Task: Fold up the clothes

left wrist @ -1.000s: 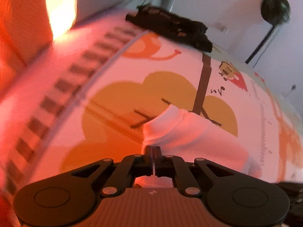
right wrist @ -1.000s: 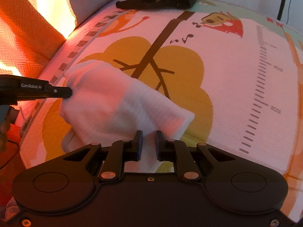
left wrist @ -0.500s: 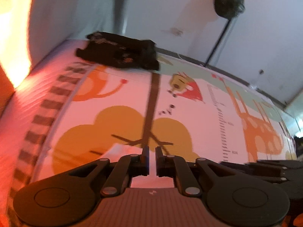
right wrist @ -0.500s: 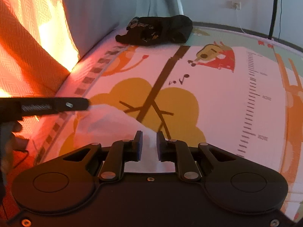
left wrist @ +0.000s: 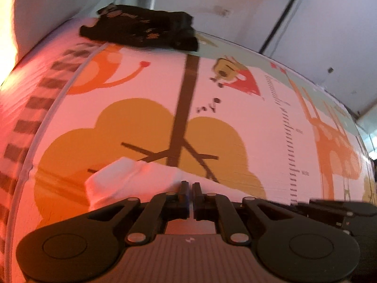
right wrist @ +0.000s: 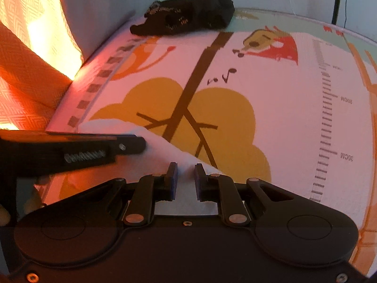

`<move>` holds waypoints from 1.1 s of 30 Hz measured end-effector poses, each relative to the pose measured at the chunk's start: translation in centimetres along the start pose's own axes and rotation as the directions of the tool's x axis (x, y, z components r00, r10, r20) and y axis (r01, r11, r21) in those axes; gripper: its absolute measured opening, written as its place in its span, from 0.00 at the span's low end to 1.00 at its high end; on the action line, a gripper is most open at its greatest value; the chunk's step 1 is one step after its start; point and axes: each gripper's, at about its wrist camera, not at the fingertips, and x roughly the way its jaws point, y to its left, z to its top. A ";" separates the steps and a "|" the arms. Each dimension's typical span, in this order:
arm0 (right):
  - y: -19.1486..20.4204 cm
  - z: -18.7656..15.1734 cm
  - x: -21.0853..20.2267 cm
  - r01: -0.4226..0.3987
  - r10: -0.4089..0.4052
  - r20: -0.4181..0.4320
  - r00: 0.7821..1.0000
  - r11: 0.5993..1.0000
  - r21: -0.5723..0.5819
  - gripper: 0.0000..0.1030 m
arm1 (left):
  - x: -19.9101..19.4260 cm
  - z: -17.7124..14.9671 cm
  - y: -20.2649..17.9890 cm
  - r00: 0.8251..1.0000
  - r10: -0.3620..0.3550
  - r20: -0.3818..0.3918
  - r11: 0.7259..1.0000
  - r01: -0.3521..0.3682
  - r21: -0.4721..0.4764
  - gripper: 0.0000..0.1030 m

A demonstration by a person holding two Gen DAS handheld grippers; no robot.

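White garment (left wrist: pixel 132 181) lies low-centre in both views on the printed play mat (left wrist: pixel 235 108), over the yellow tree print. Left gripper (left wrist: pixel 190 194) w/ fingers nearly together, a thin bit of the white cloth pinched between; right gripper (right wrist: pixel 185 180) has a small gap, white cloth in it, but can't tell if the pads press on it. Black clothes pile (right wrist: pixel 186 15) sits at the mat's far edge, upper centre, well apart from the white one.

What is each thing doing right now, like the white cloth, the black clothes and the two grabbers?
White cloth: bunched on the mat, one edge lifted.
Black clothes: heaped at the mat's far edge, untouched.
Left hand-held gripper: shut, at the white cloth.
Right hand-held gripper: narrow gap, white cloth between the fingers.
Play mat: lying flat.
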 end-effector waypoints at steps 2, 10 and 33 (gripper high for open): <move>-0.1 -0.3 0.5 0.008 -0.008 -0.016 1.000 1.000 0.000 0.14 | -0.1 0.0 0.8 1.000 0.001 0.008 0.999 -0.001 -0.034 0.03; -0.9 -2.2 0.8 0.017 -0.017 -0.037 0.999 1.000 -0.002 0.13 | -1.6 -0.4 3.7 0.997 -0.015 0.070 0.982 0.028 -0.188 0.03; -0.2 -3.1 -6.5 -0.052 0.051 0.040 0.998 0.999 0.007 0.14 | -8.2 -2.4 3.0 0.988 0.006 0.157 0.995 0.010 -0.100 0.15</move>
